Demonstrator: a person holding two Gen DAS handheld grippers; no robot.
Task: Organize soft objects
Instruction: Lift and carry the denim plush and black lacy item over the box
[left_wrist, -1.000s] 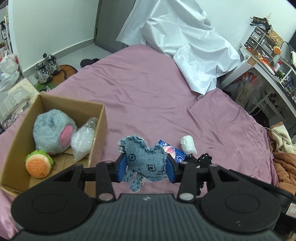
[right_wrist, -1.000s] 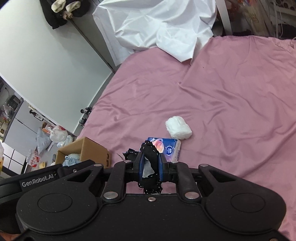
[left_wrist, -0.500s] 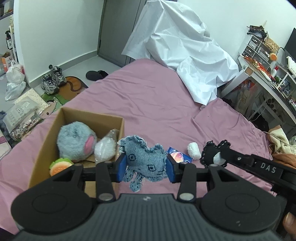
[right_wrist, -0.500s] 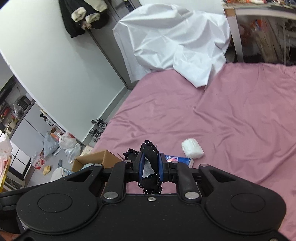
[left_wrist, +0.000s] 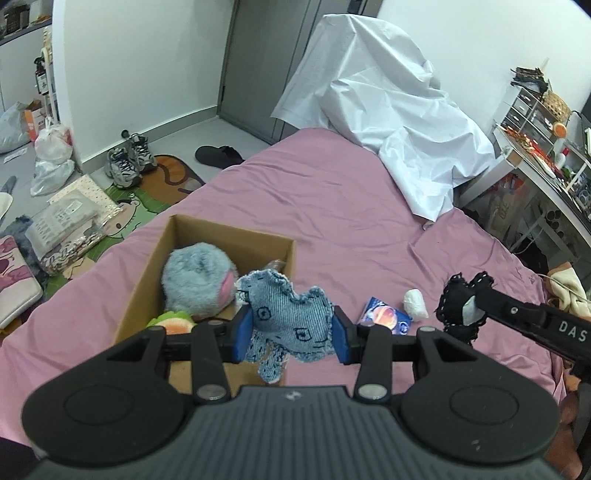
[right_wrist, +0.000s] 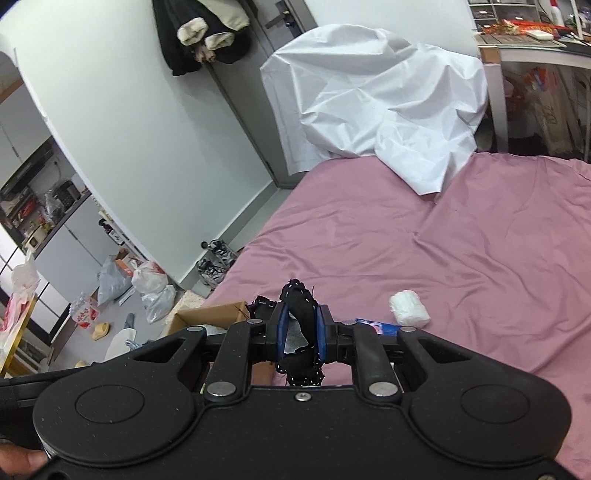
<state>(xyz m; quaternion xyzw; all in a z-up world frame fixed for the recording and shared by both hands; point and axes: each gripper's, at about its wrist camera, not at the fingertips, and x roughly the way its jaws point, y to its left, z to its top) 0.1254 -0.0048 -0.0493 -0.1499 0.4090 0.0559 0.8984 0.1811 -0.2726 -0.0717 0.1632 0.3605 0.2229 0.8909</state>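
Observation:
My left gripper (left_wrist: 291, 334) is shut on a blue denim soft toy (left_wrist: 291, 317) and holds it above the bed, just right of the cardboard box (left_wrist: 155, 273). The box holds a grey fluffy plush (left_wrist: 197, 282) and a burger toy (left_wrist: 171, 323). My right gripper (right_wrist: 300, 330) is shut on a black lace-edged soft piece (right_wrist: 301, 317); it also shows at the right of the left wrist view (left_wrist: 460, 308). A white soft roll (left_wrist: 415, 303) (right_wrist: 408, 309) and a blue packet (left_wrist: 386, 317) lie on the pink sheet.
A white sheet-covered heap (left_wrist: 388, 110) stands at the head of the bed. A cluttered desk (left_wrist: 546, 162) runs along the right. Shoes (left_wrist: 127, 162), bags and packages lie on the floor left of the bed.
Both grippers have risen with their toys held. The box now sits closer under the left gripper, and the right gripper with the black piece has come into the left wrist view.

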